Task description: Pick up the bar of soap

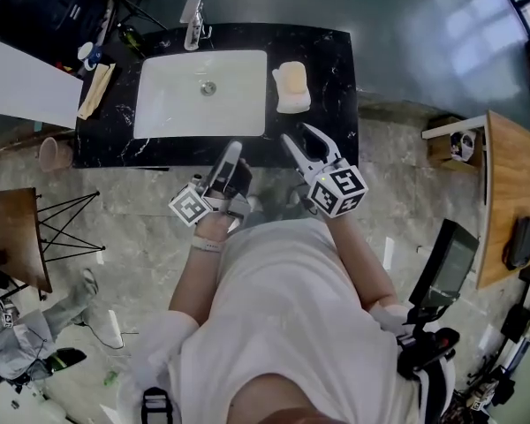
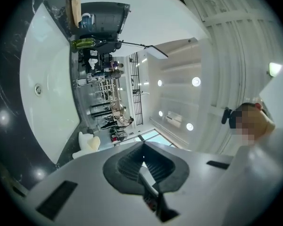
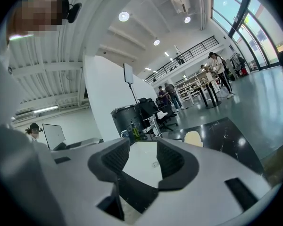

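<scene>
The pale yellow bar of soap lies on a white dish on the black marble counter, right of the white sink. Both grippers hover over the floor just in front of the counter. My right gripper is open and empty, pointing towards the counter edge below the soap. Its own view shows the sink between the jaws and the soap off to the right. My left gripper is beside it with its pads together, holding nothing. In the left gripper view the soap shows at lower left.
A faucet stands behind the sink. A folded cloth and small bottles sit at the counter's left end. A wooden table is at the right, a wire-legged table at the left.
</scene>
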